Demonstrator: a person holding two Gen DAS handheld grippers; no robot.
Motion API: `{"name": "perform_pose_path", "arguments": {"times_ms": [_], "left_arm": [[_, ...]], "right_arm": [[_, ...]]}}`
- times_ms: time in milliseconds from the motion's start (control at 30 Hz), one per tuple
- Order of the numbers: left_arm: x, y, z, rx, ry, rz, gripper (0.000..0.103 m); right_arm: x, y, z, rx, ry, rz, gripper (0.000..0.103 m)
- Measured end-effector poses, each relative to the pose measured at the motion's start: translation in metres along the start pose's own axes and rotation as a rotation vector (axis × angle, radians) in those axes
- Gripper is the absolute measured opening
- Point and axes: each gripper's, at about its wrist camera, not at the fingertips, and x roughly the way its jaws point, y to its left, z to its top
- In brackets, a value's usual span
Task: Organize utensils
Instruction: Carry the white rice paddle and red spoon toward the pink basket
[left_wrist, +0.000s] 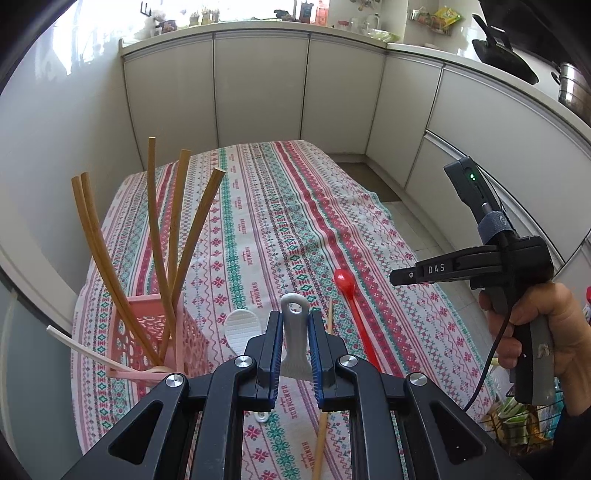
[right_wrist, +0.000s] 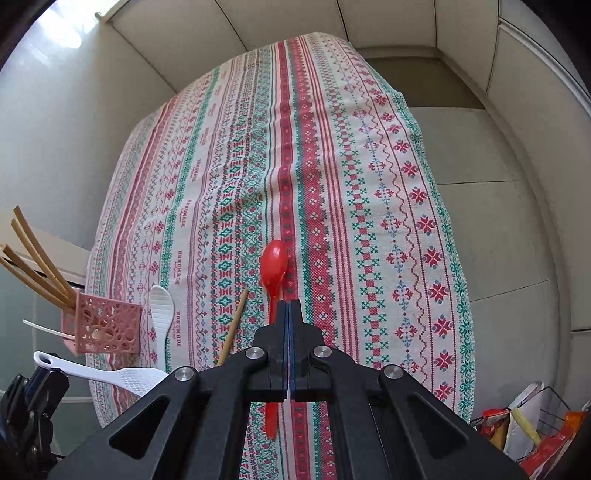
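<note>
- Two rice paddles show: the left gripper (left_wrist: 294, 334) pinches one white paddle (right_wrist: 99, 373) by its handle, hanging hole pointing away from the camera, long axis running along the fingers.
- The other rice paddle (right_wrist: 161, 314) lies flat on the striped tablecloth (right_wrist: 369, 184), between the pink basket (right_wrist: 107, 326) of upright chopsticks (left_wrist: 159, 236) and a loose chopstick (right_wrist: 232, 326).
- White kitchen cabinets (left_wrist: 258, 88) surround the table.
- A red spoon (right_wrist: 274, 266) lies lengthwise on the cloth, bowl pointing away, directly beneath the right gripper (right_wrist: 289, 308), whose fingers are pressed together, empty.
</note>
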Motion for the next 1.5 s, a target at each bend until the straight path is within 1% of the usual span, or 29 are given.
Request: {"name": "perform_pose_path", "arguments": {"times_ms": [500, 833, 1033, 1100, 1333, 1433, 1500], "left_arm": [[-0.002, 0.000, 0.002, 0.004, -0.004, -0.006, 0.014], [-0.007, 0.000, 0.003, -0.002, -0.024, -0.006, 0.014], [-0.008, 0.001, 0.003, -0.003, -0.027, -0.007, 0.014], [-0.009, 0.001, 0.003, -0.004, -0.027, -0.007, 0.014], [-0.009, -0.001, 0.003, 0.000, -0.022, -0.010, 0.014], [-0.008, -0.002, 0.003, 0.003, -0.021, -0.010, 0.014], [-0.007, -0.002, 0.003, 0.004, -0.017, -0.006, 0.014]], "right_arm": [[0.000, -0.001, -0.002, 0.016, 0.013, 0.026, 0.000], [-0.008, 0.005, -0.003, 0.003, -0.014, 0.032, 0.000], [-0.012, 0.009, -0.004, -0.002, -0.016, 0.056, 0.000], [-0.010, 0.009, -0.004, 0.002, -0.001, 0.054, 0.000], [0.014, -0.008, -0.011, 0.064, 0.096, 0.016, 0.000], [0.020, -0.017, -0.014, 0.088, 0.122, 0.020, 0.000], [0.022, -0.024, -0.015, 0.107, 0.131, 0.038, 0.000]]}}
